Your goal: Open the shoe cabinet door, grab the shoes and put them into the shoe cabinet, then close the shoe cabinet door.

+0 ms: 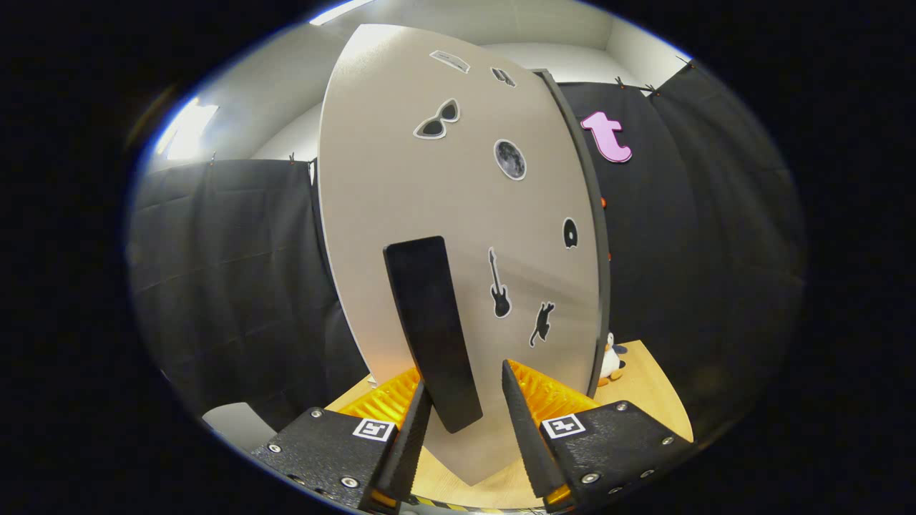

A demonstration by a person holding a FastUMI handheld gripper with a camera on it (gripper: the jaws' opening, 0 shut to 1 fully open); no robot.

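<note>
Ribbed inner faces are showing on the two fingers of the gripper (465, 400), which are standing spread apart, grasping nothing. Between them, closer to the left finger and possibly brushing it, the lower end of a long, flat, dark handle (431, 332) is hanging down; contact cannot be told for certain. That handle is sitting on the smooth, matte beige shoe cabinet door (458, 214), which is rising toward twelve o'clock and bending with the lens. Stickers are dotting the door: sunglasses (437, 120), a moon (509, 159), a guitar (499, 285) and a cat (542, 323). A dark edge (597, 236) is running down the door's side at three o'clock. Pale wooden tabletop (655, 397) is lying underneath. At four o'clock from the door, a small penguin toy (610, 360) is standing on the wood. Black cloth is hanging behind, with white walls above.
</note>
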